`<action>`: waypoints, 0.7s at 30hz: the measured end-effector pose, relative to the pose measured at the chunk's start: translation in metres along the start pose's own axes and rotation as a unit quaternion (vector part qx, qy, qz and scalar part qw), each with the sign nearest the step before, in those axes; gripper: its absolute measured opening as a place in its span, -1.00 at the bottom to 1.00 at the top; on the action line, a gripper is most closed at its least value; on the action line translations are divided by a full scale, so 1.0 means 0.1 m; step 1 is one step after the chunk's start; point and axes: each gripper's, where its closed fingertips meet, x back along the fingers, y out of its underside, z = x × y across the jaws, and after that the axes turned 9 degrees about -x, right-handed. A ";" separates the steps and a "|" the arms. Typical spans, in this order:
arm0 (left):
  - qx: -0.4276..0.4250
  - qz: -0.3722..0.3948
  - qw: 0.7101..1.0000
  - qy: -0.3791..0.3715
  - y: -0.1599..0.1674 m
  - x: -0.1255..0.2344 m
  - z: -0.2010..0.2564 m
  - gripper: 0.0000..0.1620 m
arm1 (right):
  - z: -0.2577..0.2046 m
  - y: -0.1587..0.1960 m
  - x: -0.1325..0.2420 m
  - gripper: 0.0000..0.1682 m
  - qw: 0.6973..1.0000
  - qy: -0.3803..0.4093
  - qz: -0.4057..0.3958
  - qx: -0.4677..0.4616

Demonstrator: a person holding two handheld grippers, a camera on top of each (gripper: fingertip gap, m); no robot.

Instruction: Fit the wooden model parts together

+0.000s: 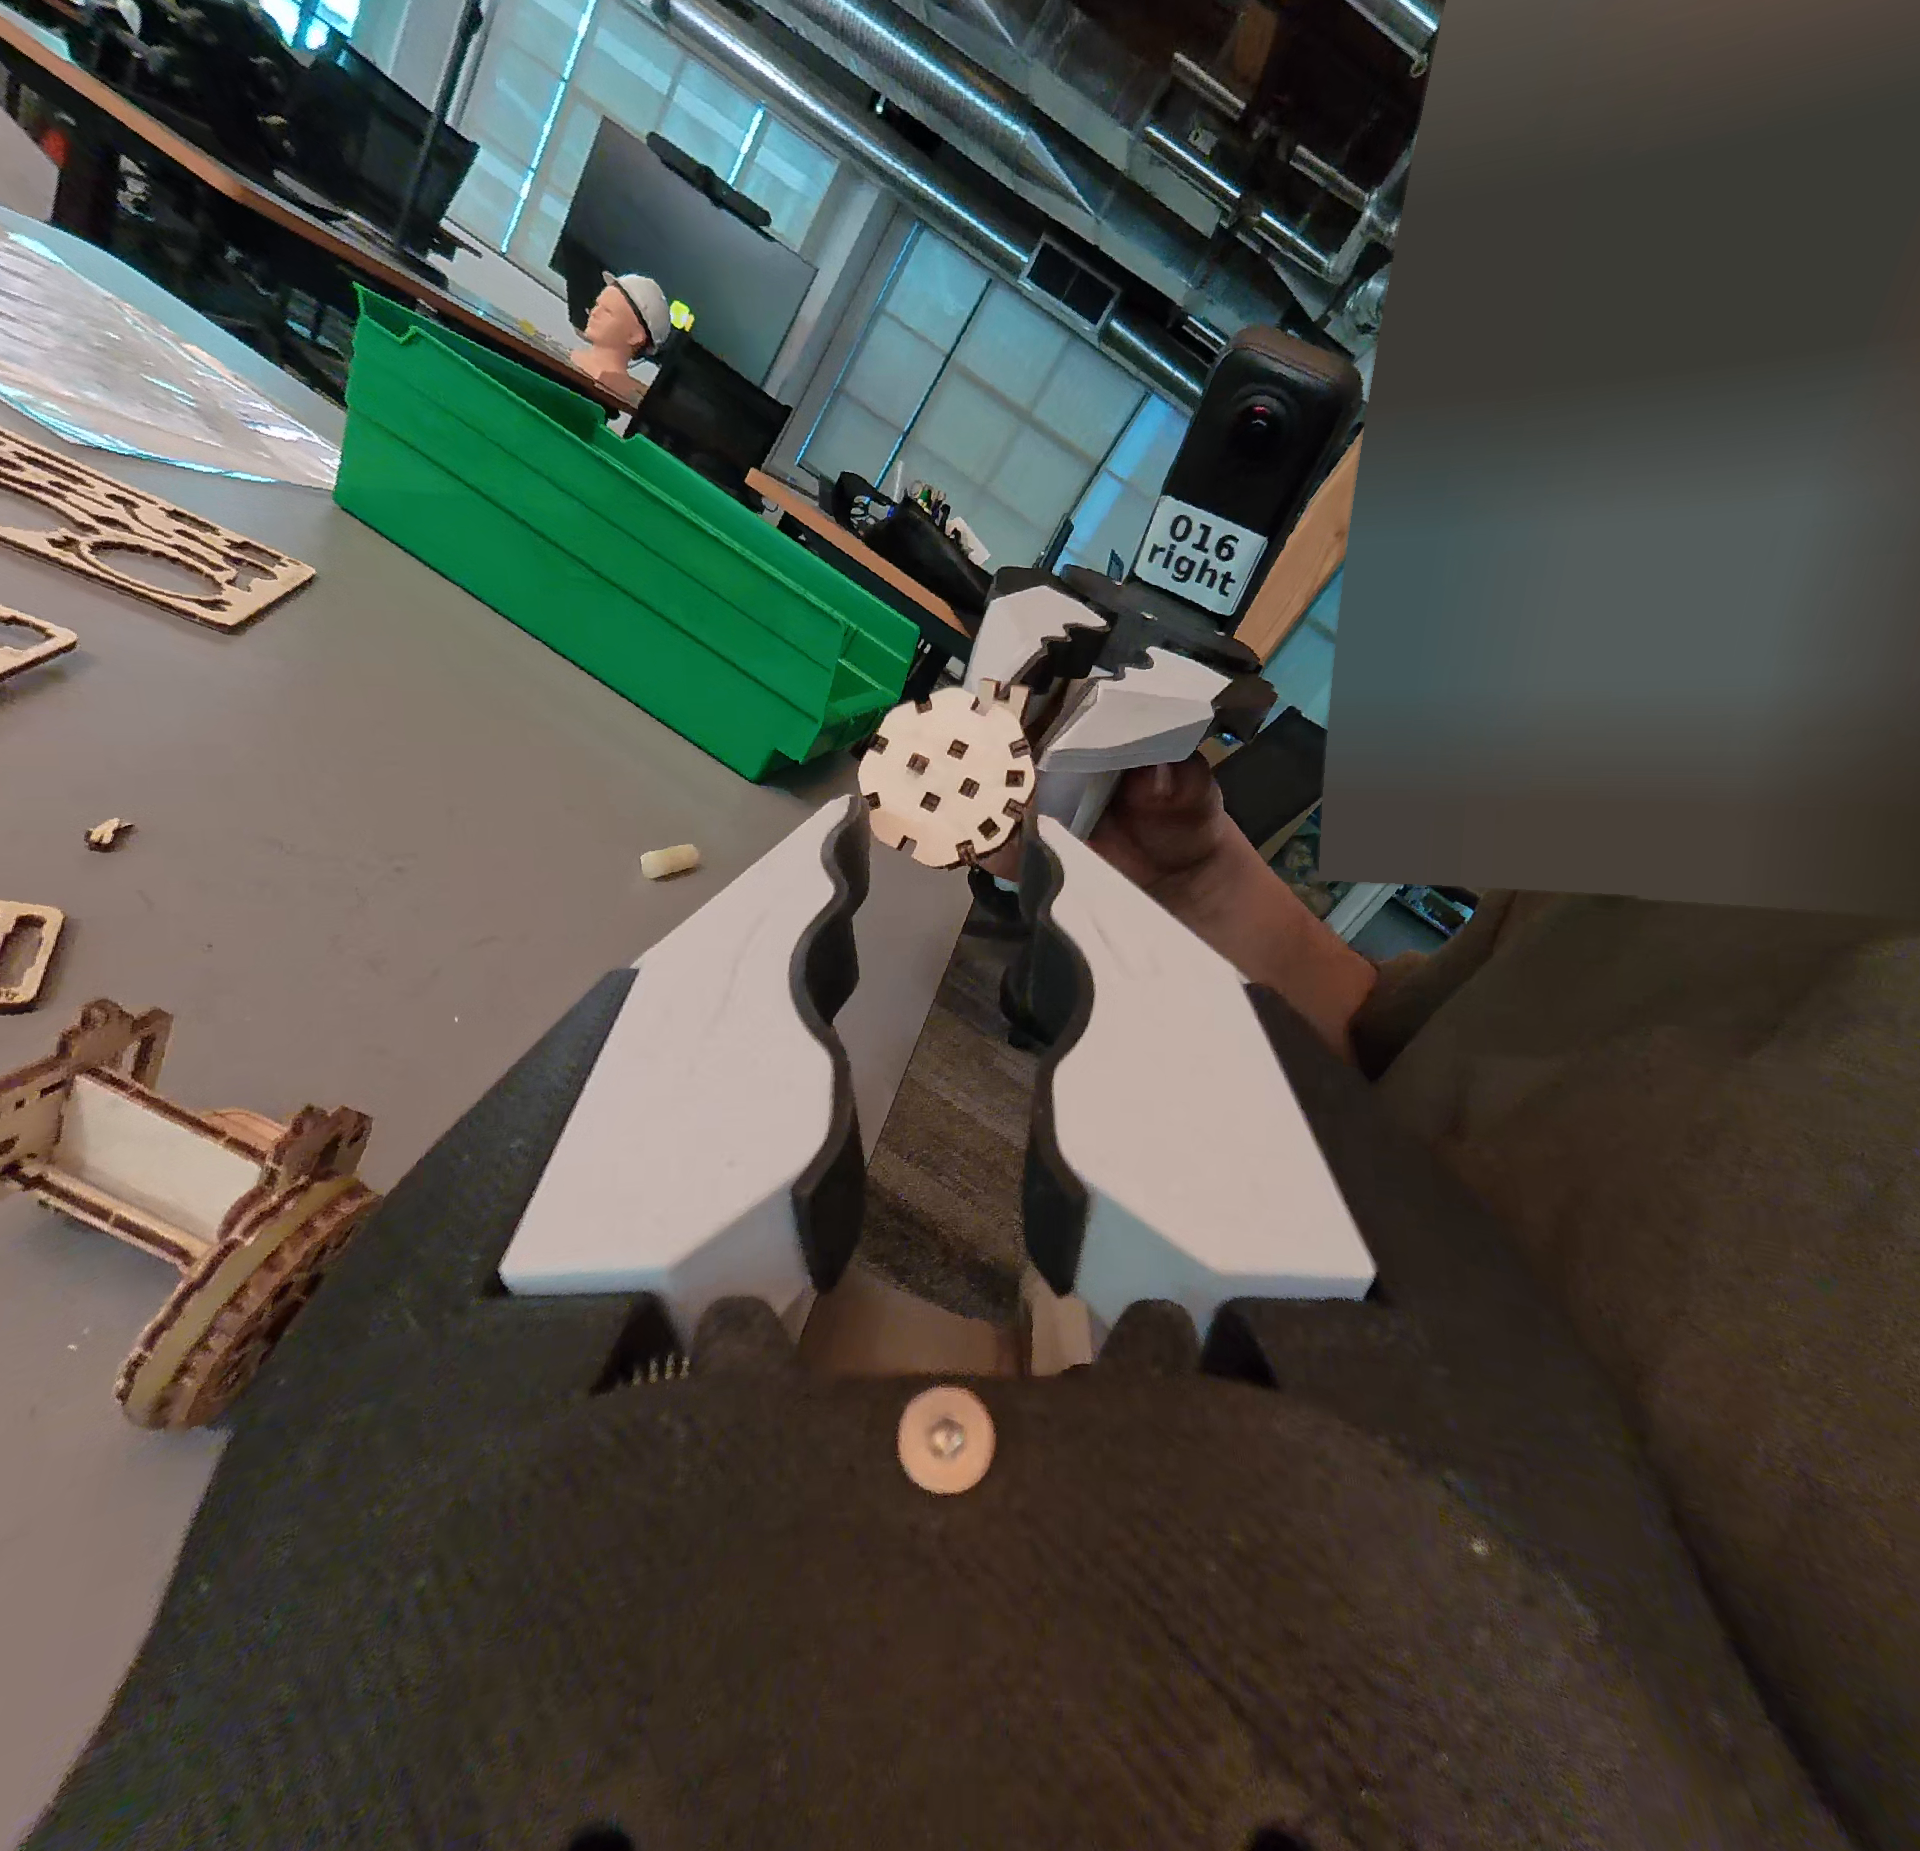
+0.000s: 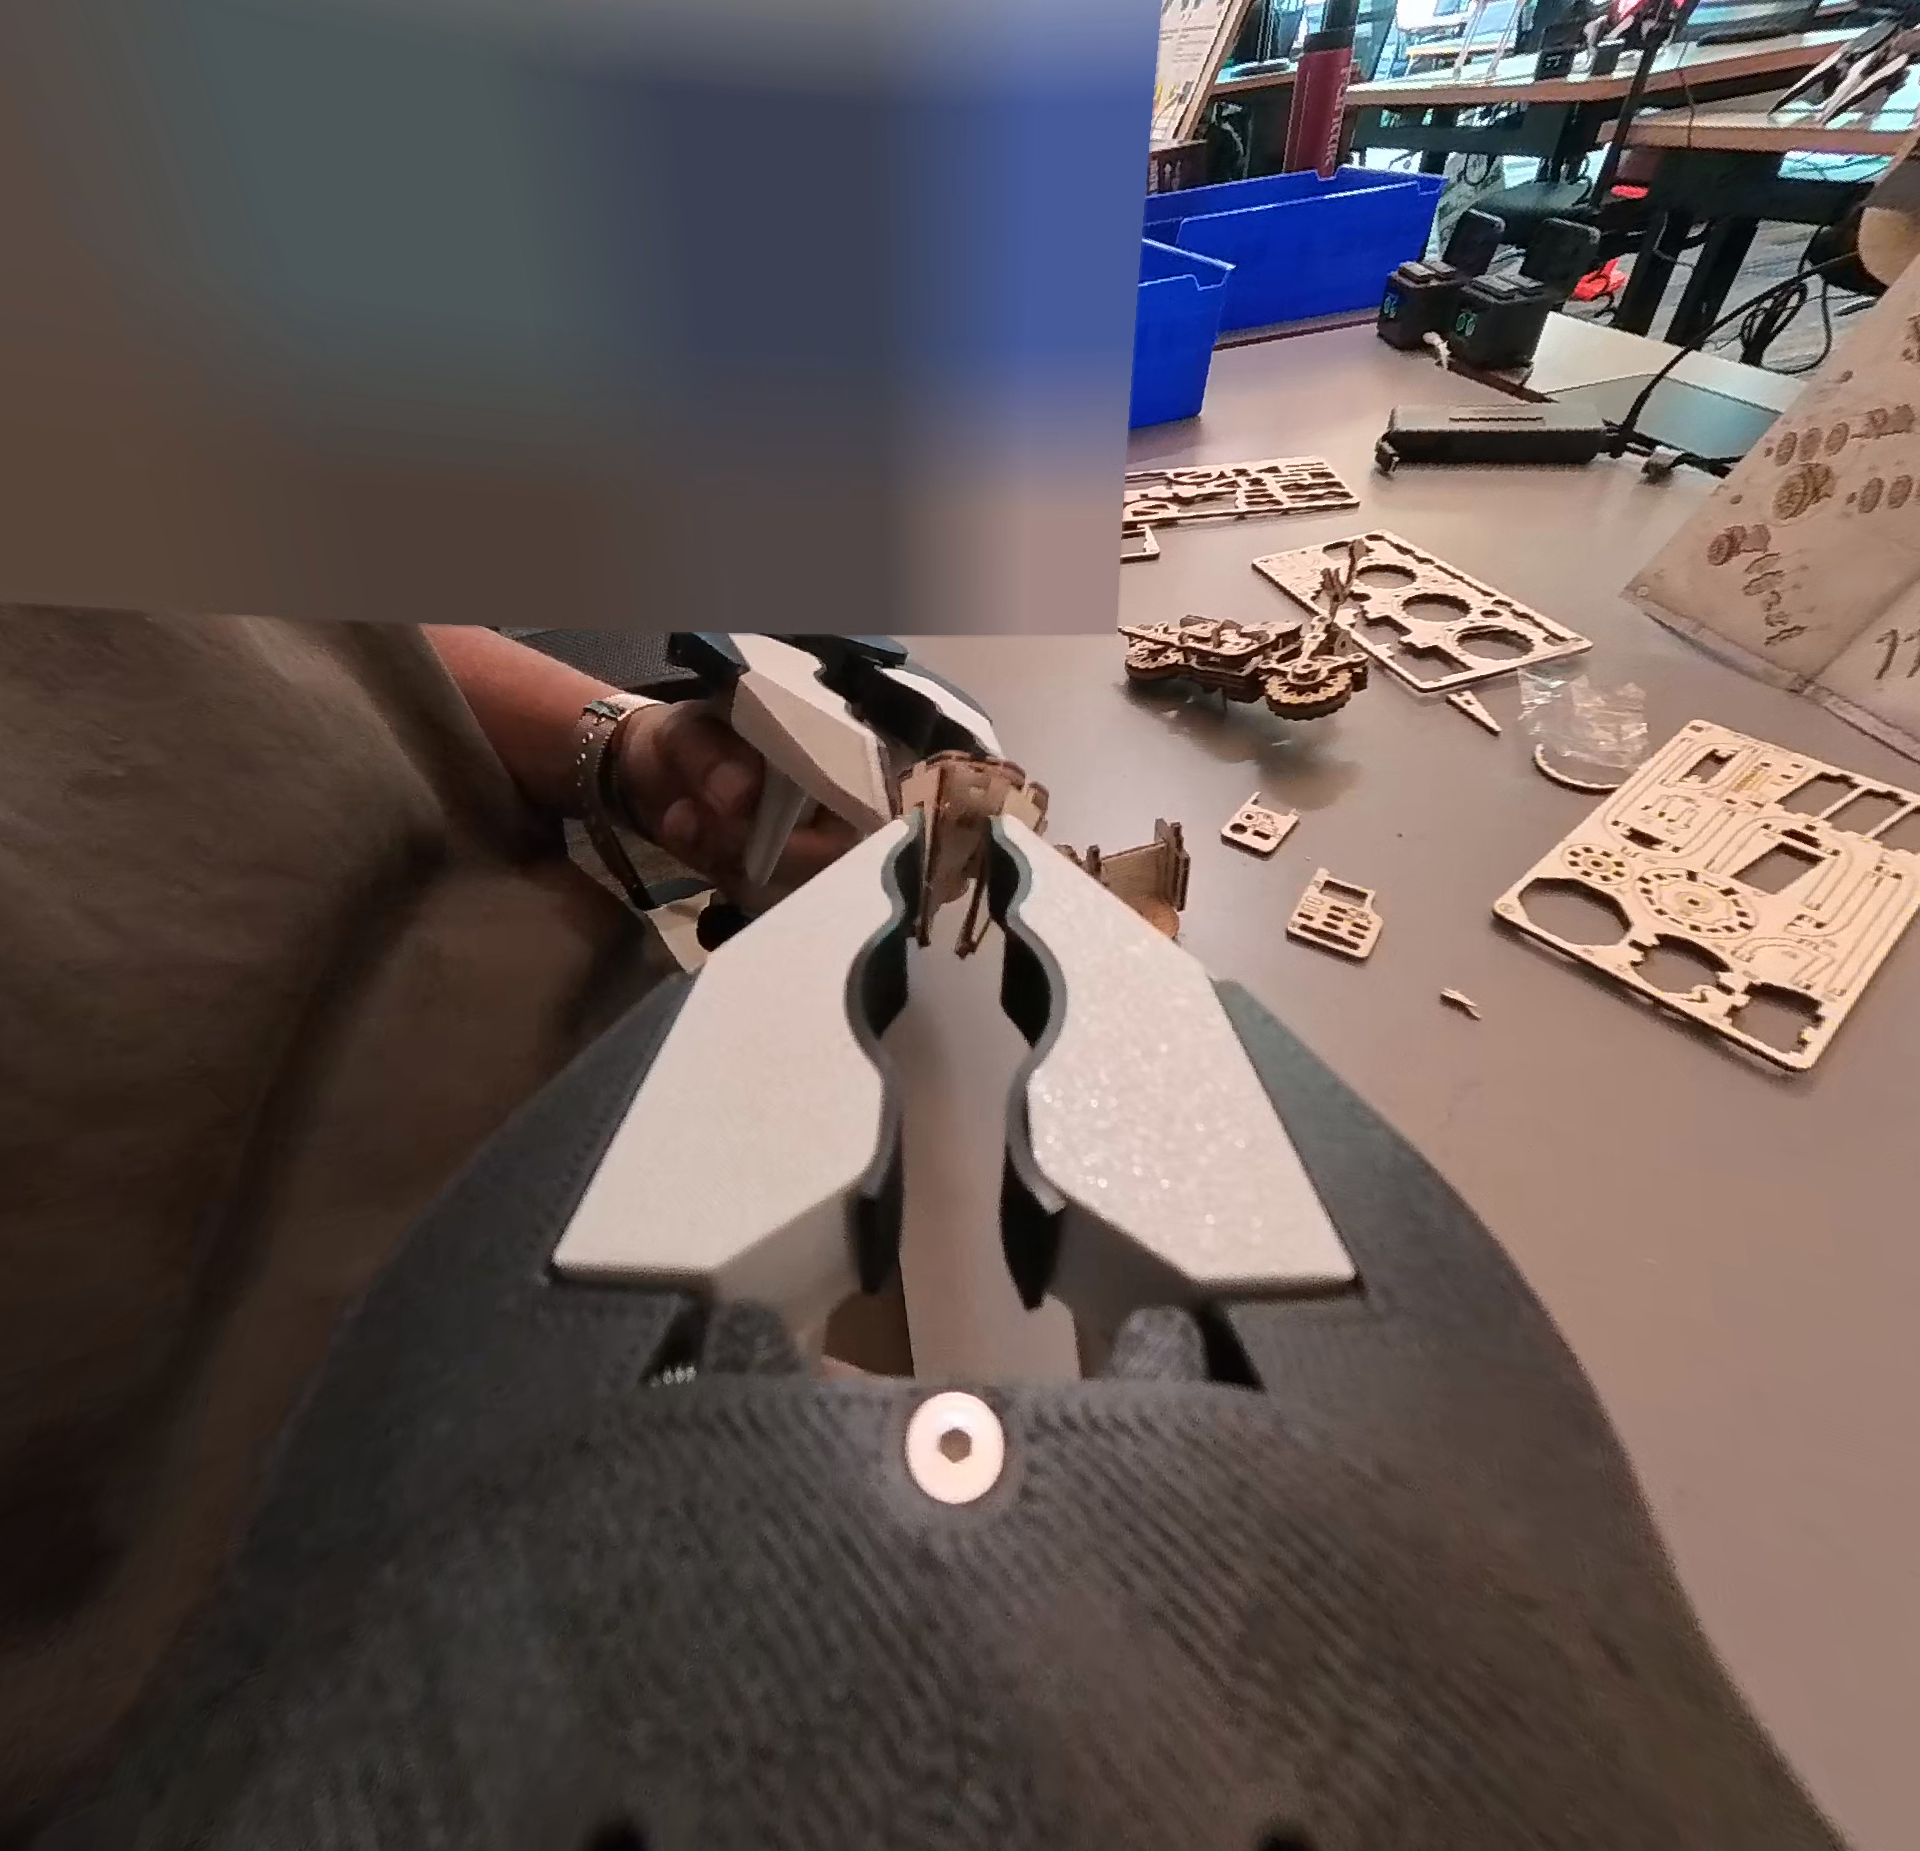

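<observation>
In the left wrist view, my left gripper (image 1: pixel 940 825) is shut on a round wooden disc (image 1: pixel 948 775) with square holes and a notched rim, held in the air past the table edge. My right gripper (image 1: pixel 1039 721) comes in from the upper right and meets the disc's upper-right rim, where a small wooden tab (image 1: pixel 1003 700) sticks out. In the right wrist view, my right gripper (image 2: pixel 954 835) is closed on thin wooden parts (image 2: pixel 940 882) seen edge-on. The left gripper (image 2: pixel 914 762) holds the wooden cluster (image 2: pixel 966 788) from the far side. How the parts join is hidden.
A green bin (image 1: pixel 623 554), cut-out wooden sheets (image 1: pixel 156 544) and a part-built wooden frame (image 1: pixel 187 1209) lie on the grey table (image 1: pixel 416 814). The right wrist view shows more sheets (image 2: pixel 1714 918), a wooden motorcycle model (image 2: pixel 1247 658), small loose parts (image 2: pixel 1335 913) and blue bins (image 2: pixel 1288 243). Only a small space, under 4 cm, lies between the two pairs of fingers. From either gripper's tips it is about 25 cm to the wooden motorcycle model (image 2: pixel 1247 658).
</observation>
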 end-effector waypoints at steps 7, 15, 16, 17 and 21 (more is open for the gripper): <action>-0.001 0.000 1.000 0.001 0.00 0.00 0.01 -0.69 | 0.01 -0.02 0.02 -0.89 1.000 0.002 0.005 -0.001; 0.009 0.015 1.000 0.020 -0.06 0.01 0.06 -0.68 | 0.20 -0.23 0.23 -0.67 0.988 0.028 0.102 -0.112; 0.011 0.018 0.999 0.026 -0.07 0.02 0.08 -0.69 | 0.22 -0.21 0.23 -0.58 0.983 0.025 0.109 -0.142; 0.013 0.021 0.999 0.034 -0.08 0.02 0.10 -0.68 | 0.21 -0.17 0.20 -0.51 0.979 0.011 0.112 -0.172; 0.034 0.022 0.996 0.084 -0.10 0.02 0.25 -0.69 | 0.01 -0.10 0.10 -0.41 0.943 -0.097 0.128 -0.291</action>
